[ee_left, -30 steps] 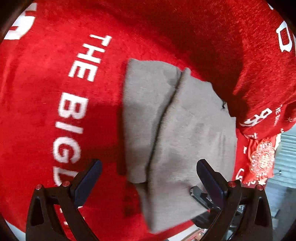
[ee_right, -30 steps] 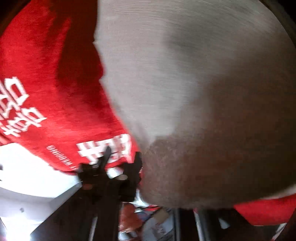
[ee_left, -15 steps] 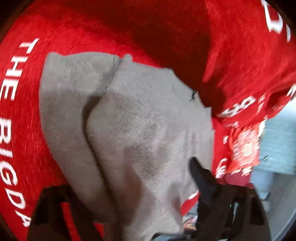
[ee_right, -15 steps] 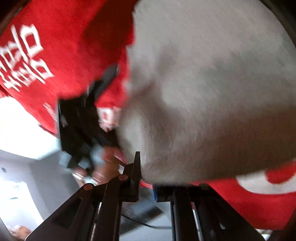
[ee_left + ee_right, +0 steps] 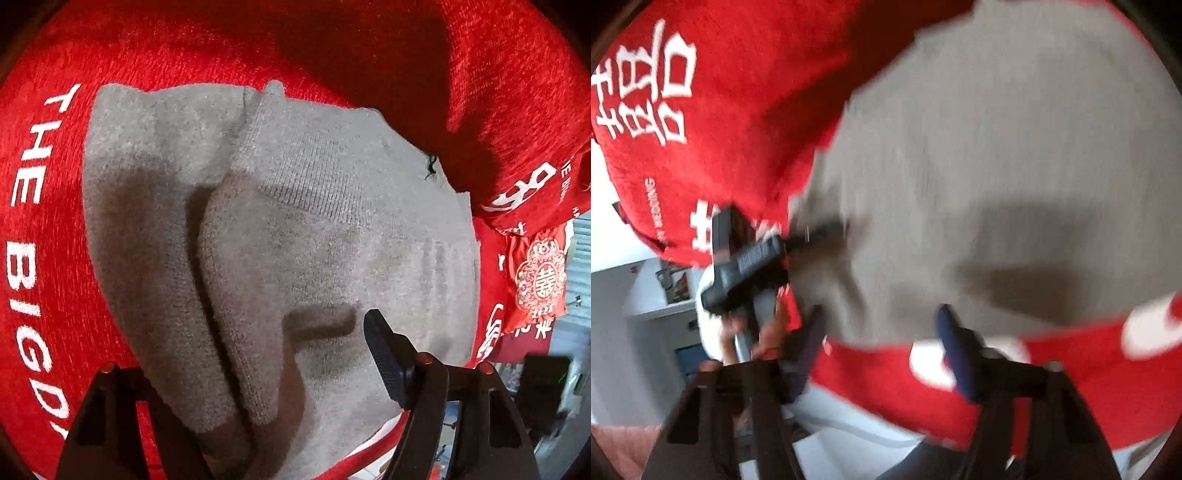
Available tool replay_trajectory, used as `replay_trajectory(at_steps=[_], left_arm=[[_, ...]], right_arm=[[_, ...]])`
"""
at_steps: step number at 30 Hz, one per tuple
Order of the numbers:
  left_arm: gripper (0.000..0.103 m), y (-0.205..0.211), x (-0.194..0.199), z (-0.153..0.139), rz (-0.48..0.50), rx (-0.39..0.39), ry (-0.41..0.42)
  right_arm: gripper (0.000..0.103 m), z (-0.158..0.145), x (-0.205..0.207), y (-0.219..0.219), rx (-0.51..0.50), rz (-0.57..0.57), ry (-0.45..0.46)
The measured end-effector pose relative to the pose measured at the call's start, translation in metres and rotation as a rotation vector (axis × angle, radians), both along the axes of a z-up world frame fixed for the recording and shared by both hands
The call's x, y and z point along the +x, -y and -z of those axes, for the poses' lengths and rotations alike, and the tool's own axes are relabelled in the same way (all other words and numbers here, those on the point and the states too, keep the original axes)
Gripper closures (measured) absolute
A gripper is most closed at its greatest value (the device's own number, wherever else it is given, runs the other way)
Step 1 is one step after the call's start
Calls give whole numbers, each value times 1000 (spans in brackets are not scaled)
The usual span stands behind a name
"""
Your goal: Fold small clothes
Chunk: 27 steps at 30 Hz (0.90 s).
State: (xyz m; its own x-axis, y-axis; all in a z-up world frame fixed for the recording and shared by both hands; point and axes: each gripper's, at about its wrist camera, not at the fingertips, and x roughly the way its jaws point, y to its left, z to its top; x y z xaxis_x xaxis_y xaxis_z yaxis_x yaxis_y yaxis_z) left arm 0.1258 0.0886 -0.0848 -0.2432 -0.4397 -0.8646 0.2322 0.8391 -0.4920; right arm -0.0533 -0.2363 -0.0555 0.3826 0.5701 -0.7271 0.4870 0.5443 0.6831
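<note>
Right claw lets go, left claw goes for the grey cloth

The right claw (image 5: 882,343) has just been opening and holds nothing. The left claw (image 5: 280,350) has just been closing with the soft grey knitted cloth (image 5: 314,229) between its jaws; I cannot tell if it pinches. It points steeply down. The cloth fills the middle, on the red fuzzy blanket with white letters (image 5: 55,295). Next job, I think: fold it once more.

Grey knit garment (image 5: 303,236), folded in overlapping layers, lying flat on red cloth (image 5: 155,55)

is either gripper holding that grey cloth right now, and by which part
The left gripper has the near edge of the grey cloth between its fingers, closing on it. The right gripper has been opening, with nothing between its fingers.
</note>
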Motion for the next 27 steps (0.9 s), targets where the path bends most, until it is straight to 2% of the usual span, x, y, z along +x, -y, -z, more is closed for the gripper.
replay_trajectory(at_steps=[1, 5, 7, 10, 14, 18, 22, 27], left_arm=[[28, 1, 0, 0, 1, 5, 4], [31, 8, -3, -2, 16, 36, 37], [61, 12, -6, -3, 44, 82, 88], [79, 9, -5, -5, 40, 97, 117], [85, 1, -5, -18, -30, 31, 112], [85, 21, -10, -62, -13, -60, 187], [85, 71, -17, -110, 48, -179, 243], [85, 163, -47, -141, 196, -276, 287]], right_arm=[[95, 1, 9, 4, -40, 3, -12], [96, 20, 45, 1, -147, -29, -51], [96, 39, 54, -6, -120, -69, -93], [97, 47, 49, -3, -50, -31, -61], [96, 52, 35, 10, 53, -3, -54], [96, 44, 19, 23, 77, -9, -42], [95, 30, -6, 49, 102, 27, -7], [95, 17, -45, 100, 115, 135, 33]])
